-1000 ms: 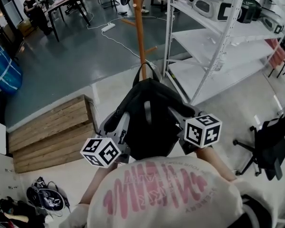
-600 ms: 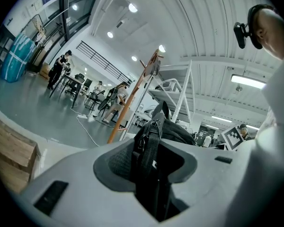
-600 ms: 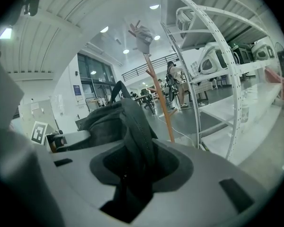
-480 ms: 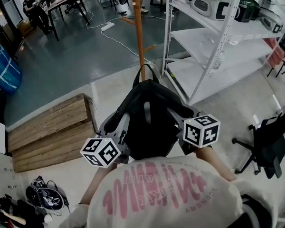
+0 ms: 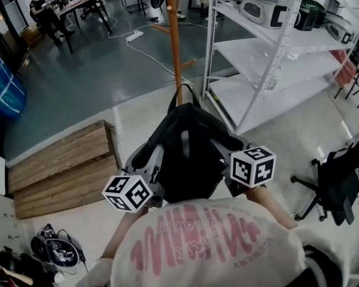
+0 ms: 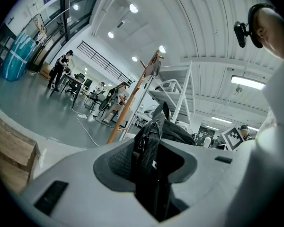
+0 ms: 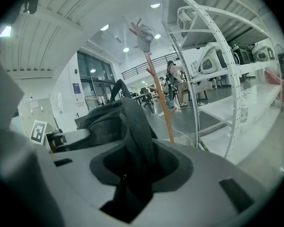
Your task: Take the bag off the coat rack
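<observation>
A black backpack (image 5: 182, 154) hangs in the air between my two grippers, clear of the orange wooden coat rack (image 5: 175, 40) that stands just beyond it. My left gripper (image 5: 152, 163) is shut on the bag's left side; in the left gripper view a webbing strap (image 6: 150, 148) sits pinched in the left gripper (image 6: 154, 174). My right gripper (image 5: 222, 148) is shut on the bag's right side, and in the right gripper view black fabric (image 7: 132, 126) fills the right gripper (image 7: 132, 174). The rack's pole (image 7: 158, 89) rises behind the bag.
White metal shelving (image 5: 275, 52) stands close on the right of the rack. A low wooden platform (image 5: 66, 166) lies to the left. A black office chair (image 5: 338, 184) is at the right edge. Dark gear (image 5: 54, 250) lies on the floor at bottom left. People sit at a far table (image 5: 45, 11).
</observation>
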A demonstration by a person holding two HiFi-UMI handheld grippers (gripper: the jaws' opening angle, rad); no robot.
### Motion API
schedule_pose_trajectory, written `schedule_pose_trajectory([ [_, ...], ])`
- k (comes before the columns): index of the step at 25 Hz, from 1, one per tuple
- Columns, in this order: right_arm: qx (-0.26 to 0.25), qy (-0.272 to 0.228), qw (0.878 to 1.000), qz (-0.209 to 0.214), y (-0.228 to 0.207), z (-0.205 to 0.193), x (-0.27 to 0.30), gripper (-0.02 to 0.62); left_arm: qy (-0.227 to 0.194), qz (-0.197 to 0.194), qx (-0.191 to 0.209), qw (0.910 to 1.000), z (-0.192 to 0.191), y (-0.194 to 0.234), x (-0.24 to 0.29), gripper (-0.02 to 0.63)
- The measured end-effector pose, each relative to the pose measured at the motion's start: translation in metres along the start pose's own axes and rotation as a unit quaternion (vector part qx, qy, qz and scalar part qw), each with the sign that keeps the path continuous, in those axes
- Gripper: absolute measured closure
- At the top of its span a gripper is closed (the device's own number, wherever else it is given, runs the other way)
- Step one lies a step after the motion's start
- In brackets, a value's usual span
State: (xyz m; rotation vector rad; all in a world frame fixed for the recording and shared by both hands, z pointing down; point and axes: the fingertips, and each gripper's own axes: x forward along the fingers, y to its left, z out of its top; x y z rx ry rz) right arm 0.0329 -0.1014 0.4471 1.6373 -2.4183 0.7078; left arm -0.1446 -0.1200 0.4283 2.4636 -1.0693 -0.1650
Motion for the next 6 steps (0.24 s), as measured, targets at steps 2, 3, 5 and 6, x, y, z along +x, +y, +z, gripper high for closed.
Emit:
schedule_pose_trajectory([
  [2,-0.001,0.000,1.000,-0.001,-0.0001,0.0008,0.0009,0.465,-0.001,-0.001,-0.001,1.0000,0.0004,0.0010,0.0008,0.476],
  [3,-0.001,0.001,1.000,-0.002,-0.0002,0.0012,0.0014,0.465,-0.001,-0.001,-0.002,1.0000,0.0005,0.0015,0.0013,0.476],
  [5,-0.001,0.002,1.000,-0.003,-0.0009,0.0017,0.0022,0.465,-0.001,-0.001,-0.003,1.0000,0.0007,0.0021,0.0027,0.476],
  [6,-0.001,0.002,1.000,-0.003,-0.0013,0.0020,0.0025,0.465,0.000,-0.001,-0.003,1.0000,0.0008,0.0024,0.0034,0.476],
])
